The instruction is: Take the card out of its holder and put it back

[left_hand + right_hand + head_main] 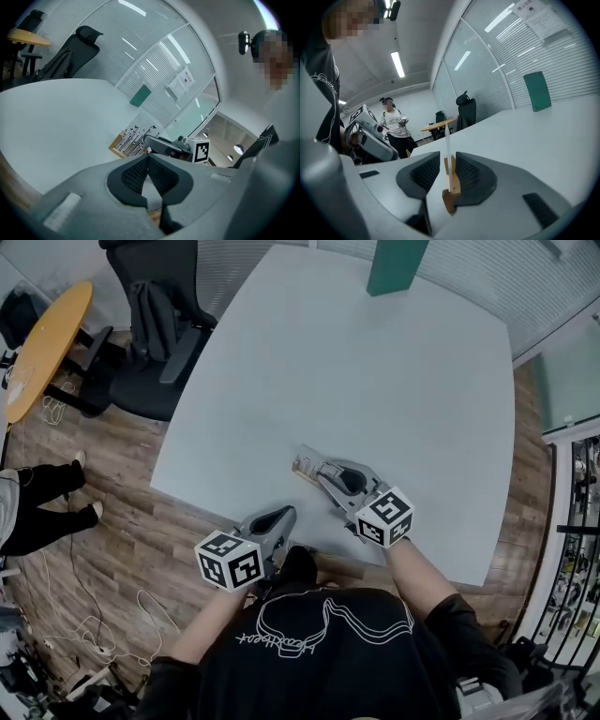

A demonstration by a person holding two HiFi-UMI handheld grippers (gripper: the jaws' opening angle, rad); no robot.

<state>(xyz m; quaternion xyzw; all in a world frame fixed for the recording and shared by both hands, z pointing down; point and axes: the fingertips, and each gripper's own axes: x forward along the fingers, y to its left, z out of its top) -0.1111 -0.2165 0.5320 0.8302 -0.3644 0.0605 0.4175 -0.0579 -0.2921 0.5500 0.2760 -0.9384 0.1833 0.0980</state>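
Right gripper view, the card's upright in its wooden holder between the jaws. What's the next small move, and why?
Probably close the right gripper on the wooden holder to steady it: its jaws straddle the holder without pinching, the card stands in the slot, and the left gripper, shut, hangs back.

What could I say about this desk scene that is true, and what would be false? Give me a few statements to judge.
1. The card stands in its wooden holder. True.
2. The holder sits between the jaws of the right gripper. True.
3. The left gripper holds the card. False: nothing is between its jaws.
4. The green board lies flat in the middle of the table. False: it stands upright at the far edge.
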